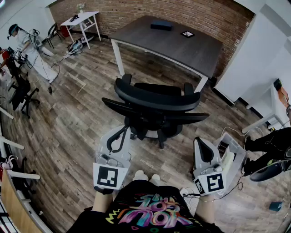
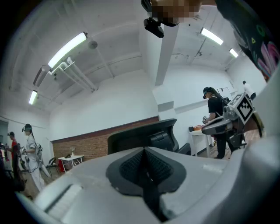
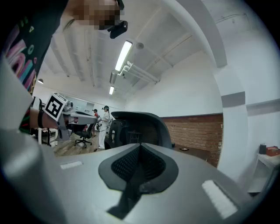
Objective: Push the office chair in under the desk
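Nearest, the left gripper [image 1: 119, 133] and the right gripper [image 1: 200, 142] are held low over the wood floor [image 1: 68, 123], each with its jaws pressed together and nothing between them; neither touches anything. Just beyond them stands the black office chair [image 1: 154, 102], its curved backrest turned toward the person and its base on the floor, between the grippers and the desk [image 1: 182, 50]. The chair sits in front of the desk's near edge, not under it. On the dark desk top lie a black box [image 1: 161, 25] and a small flat square item [image 1: 187, 33], before the brick wall [image 1: 136, 11].
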`<state>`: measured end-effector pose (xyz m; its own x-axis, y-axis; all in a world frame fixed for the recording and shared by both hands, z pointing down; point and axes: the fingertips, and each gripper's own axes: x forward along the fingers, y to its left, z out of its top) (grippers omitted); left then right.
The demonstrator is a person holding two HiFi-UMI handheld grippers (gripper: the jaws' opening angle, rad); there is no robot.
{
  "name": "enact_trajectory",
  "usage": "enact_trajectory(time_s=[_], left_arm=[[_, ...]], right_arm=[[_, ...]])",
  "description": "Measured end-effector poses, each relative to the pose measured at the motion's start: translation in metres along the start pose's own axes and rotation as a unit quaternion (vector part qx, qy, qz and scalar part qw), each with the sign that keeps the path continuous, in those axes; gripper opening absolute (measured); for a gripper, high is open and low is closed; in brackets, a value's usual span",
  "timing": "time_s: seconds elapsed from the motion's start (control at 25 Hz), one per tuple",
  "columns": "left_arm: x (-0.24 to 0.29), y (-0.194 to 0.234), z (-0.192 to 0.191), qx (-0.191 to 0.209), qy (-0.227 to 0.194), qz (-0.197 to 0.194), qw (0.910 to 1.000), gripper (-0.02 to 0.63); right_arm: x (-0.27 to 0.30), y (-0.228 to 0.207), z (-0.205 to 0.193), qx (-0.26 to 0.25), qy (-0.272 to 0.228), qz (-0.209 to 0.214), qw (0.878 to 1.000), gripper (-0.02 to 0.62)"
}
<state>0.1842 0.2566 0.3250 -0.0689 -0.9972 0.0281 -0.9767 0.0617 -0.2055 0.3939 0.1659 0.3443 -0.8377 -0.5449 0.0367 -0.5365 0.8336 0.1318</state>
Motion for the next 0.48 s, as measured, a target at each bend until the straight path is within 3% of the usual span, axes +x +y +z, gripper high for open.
enact_trajectory(time_s=[0.28,0.48], left_arm=[[0.000,-0.011,-0.007,0.006,0.013,-0.003,0.9999,0.002],[-0.005,-0.014,-0.012,0.020,0.019,0.016,0.9995,0.002]], right_arm=[[-0.009,-0.001,-0.001,-0.024,-0.010,-0.002,1.000,0.000],[-0.016,-0.006,-0.004,-0.018,-0.017,0.008,1.000,0.002]])
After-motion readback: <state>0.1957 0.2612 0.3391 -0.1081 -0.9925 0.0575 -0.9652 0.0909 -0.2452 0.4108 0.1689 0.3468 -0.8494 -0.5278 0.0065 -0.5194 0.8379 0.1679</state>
